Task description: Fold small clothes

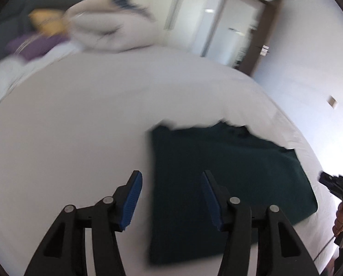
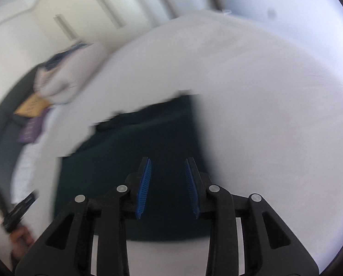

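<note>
A dark green garment (image 1: pixel 229 184) lies folded flat on the white bed; it also shows in the right wrist view (image 2: pixel 136 151). My left gripper (image 1: pixel 171 176) is open and empty above the garment's left edge, its left finger over bare sheet. My right gripper (image 2: pixel 168 163) is open and empty above the garment's near right part. Both views are blurred by motion. The other hand-held gripper (image 1: pixel 337 186) shows at the right edge of the left wrist view.
The white bed sheet (image 1: pixel 79 126) fills most of both views. A pile of clothes (image 1: pixel 107 30), with purple (image 1: pixel 31 46) and yellow (image 1: pixel 47 20) items, lies at the far side by a dark chair. A door (image 1: pixel 238 30) stands beyond the bed.
</note>
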`<state>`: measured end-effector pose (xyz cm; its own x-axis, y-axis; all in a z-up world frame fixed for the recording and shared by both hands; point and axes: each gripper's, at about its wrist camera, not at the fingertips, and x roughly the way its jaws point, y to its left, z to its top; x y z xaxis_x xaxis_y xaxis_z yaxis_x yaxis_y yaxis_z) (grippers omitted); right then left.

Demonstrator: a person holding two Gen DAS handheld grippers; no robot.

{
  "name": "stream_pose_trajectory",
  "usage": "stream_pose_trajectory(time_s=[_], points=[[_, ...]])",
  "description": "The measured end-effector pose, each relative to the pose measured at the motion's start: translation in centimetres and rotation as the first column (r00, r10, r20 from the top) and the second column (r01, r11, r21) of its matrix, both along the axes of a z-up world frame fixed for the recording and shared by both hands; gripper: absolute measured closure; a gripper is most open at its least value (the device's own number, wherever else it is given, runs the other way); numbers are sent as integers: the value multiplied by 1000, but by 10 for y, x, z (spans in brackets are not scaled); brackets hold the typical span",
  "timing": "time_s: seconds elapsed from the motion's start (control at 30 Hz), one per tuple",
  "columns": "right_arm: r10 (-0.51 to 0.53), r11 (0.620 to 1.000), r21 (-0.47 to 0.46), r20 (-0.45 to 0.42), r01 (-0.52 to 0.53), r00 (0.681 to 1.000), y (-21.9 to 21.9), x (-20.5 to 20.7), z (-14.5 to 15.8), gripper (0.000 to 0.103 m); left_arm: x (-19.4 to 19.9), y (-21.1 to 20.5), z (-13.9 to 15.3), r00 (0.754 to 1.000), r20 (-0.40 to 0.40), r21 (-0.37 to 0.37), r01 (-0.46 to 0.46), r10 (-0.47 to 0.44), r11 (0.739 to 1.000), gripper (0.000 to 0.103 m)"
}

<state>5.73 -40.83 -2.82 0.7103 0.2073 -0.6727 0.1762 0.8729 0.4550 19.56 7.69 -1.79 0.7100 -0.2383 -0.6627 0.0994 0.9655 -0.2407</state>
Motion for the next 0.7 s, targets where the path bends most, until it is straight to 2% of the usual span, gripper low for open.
stream_pose_trajectory(time_s=[0.07, 0.13, 0.2, 0.27, 0.33, 0.37, 0.4, 0.43, 0.53, 0.57, 0.7], points=[[72, 994, 78, 14, -73, 997, 23, 35, -4, 73, 39, -40, -2, 997, 14, 50, 77, -78, 996, 48], [125, 979, 162, 2, -124, 992, 45, 74, -15, 73, 74, -68, -15, 994, 3, 69, 106, -107, 992, 48], [181, 955, 242, -23, -170, 983, 64, 109, -31, 73, 99, -81, -29, 994, -15, 100, 106, -105, 989, 48], [184, 939, 307, -58, -157, 981, 76, 139, -50, 73, 121, -87, -49, 996, -36, 132, 84, -80, 988, 48], [185, 924, 358, -106, -136, 977, 75, 168, -77, 75, 135, -78, -73, 995, -94, 121, 57, -46, 991, 48], [161, 927, 358, -117, -110, 980, 70, 172, -86, 86, 137, -69, -82, 993, -104, 75, 55, -47, 996, 48], [139, 920, 382, -111, -87, 984, 60, 175, -93, 95, 139, -55, -86, 994, -97, -23, 55, -57, 998, 48], [103, 905, 423, -103, -50, 989, 41, 176, -100, 103, 140, -48, -86, 994, -94, -74, 51, -58, 996, 49], [-45, 882, 465, -69, 72, 997, -13, 162, -104, 103, 142, -37, -90, 993, -92, -148, 59, -73, 987, 50], [-109, 888, 439, -80, 133, 991, -31, 157, -103, 103, 142, -37, -91, 993, -88, -151, 60, -74, 987, 50], [-278, 858, 421, -97, 293, 956, -90, 137, -97, 103, 143, -37, -93, 993, -82, -162, 66, -80, 985, 49]])
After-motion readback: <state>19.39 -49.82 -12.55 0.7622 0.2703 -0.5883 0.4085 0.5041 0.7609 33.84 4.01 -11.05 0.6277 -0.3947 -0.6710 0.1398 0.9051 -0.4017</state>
